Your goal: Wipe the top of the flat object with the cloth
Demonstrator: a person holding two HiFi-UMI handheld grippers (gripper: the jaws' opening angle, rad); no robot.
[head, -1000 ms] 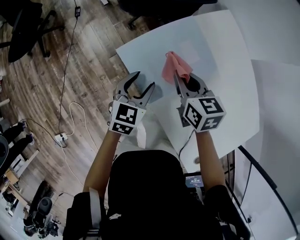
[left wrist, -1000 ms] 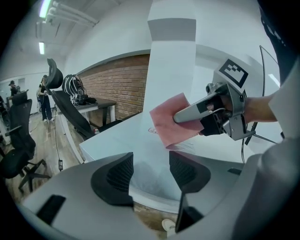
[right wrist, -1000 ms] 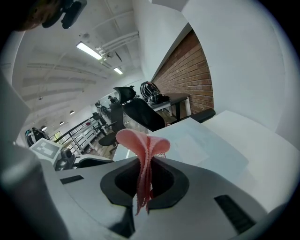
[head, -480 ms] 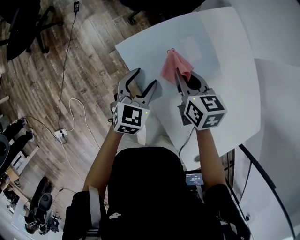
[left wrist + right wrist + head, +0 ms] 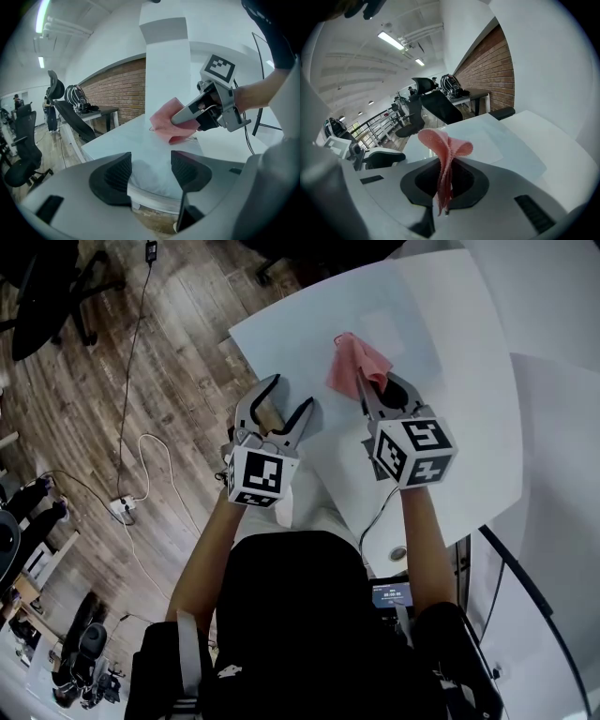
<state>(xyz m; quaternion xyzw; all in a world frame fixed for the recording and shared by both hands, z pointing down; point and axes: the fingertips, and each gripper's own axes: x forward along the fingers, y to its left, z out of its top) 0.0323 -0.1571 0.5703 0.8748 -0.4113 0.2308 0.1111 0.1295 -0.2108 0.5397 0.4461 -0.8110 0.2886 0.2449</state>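
My right gripper (image 5: 371,386) is shut on a pink cloth (image 5: 354,366), which it holds bunched and lifted above the white table (image 5: 469,427). In the right gripper view the cloth (image 5: 442,146) stands up in folds from between the jaws. The flat object (image 5: 382,334), a thin pale square sheet, lies on the table just beyond the cloth, and shows ahead of the right gripper (image 5: 445,186) as the flat sheet (image 5: 487,139). My left gripper (image 5: 289,396) hovers over the table's near-left edge, jaws wide open with nothing between them. The left gripper view shows the cloth (image 5: 164,123) ahead.
A second white table (image 5: 562,427) adjoins on the right. Wooden floor lies to the left, with a cable running to a power strip (image 5: 122,514) and a black office chair (image 5: 47,296). The table's corner edge (image 5: 246,352) is just ahead of the left gripper.
The right gripper has carried the cloth a little forward and to the right. The left gripper has edged forward and its jaws stand slightly wider.
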